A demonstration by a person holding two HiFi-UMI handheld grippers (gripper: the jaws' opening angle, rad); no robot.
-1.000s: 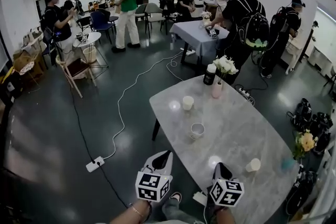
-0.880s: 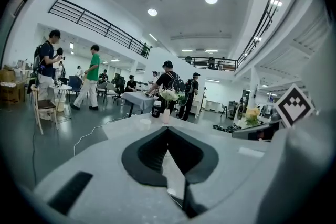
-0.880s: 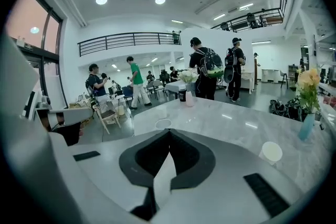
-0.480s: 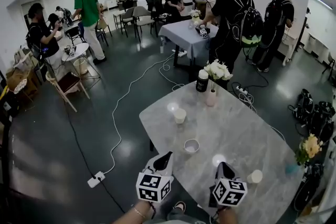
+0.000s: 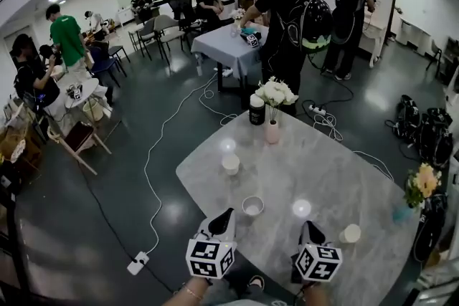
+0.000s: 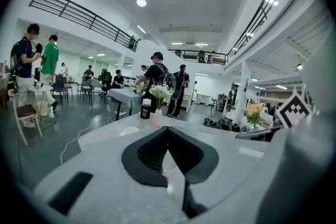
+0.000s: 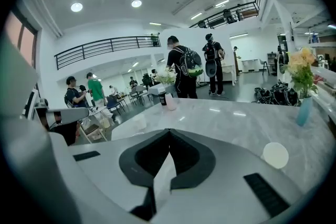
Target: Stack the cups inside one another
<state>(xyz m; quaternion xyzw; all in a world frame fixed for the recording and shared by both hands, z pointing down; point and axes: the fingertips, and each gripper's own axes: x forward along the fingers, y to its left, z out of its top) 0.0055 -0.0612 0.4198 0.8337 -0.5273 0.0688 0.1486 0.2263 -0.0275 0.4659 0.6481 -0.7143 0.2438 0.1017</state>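
Cups, three small white round ones, stand well apart on the grey marble-look tabletop [image 5: 323, 168]. One cup [image 5: 231, 164] is left of centre in the head view, an open-mouthed cup [image 5: 252, 206] sits lower down near my left claw [image 5: 228, 213], and a third cup [image 5: 351, 233] is at the lower right, near my right claw [image 5: 308, 226]. None is inside another yet.

Both claws hover at the bottom of the frame, over the near edge. In each gripper view the dark jaws meet at their tips, closed, with nothing gripped.

I judge the cups light and thin-walled, easy to tip or skate on that smooth surface, and likely to dent under a hard squeeze. I would pinch one wall at the rim, one jaw inside and one outside, and close gently.

From here I cannot tell paper from plastic or ceramic, nor whether all three are one size and will nest. In the left gripper view a pale shape shows through the slit under the closed tips; I cannot tell what it is. The right gripper view shows only the third cup, low on the right. My hands are cut off at the bottom edge of the head view.
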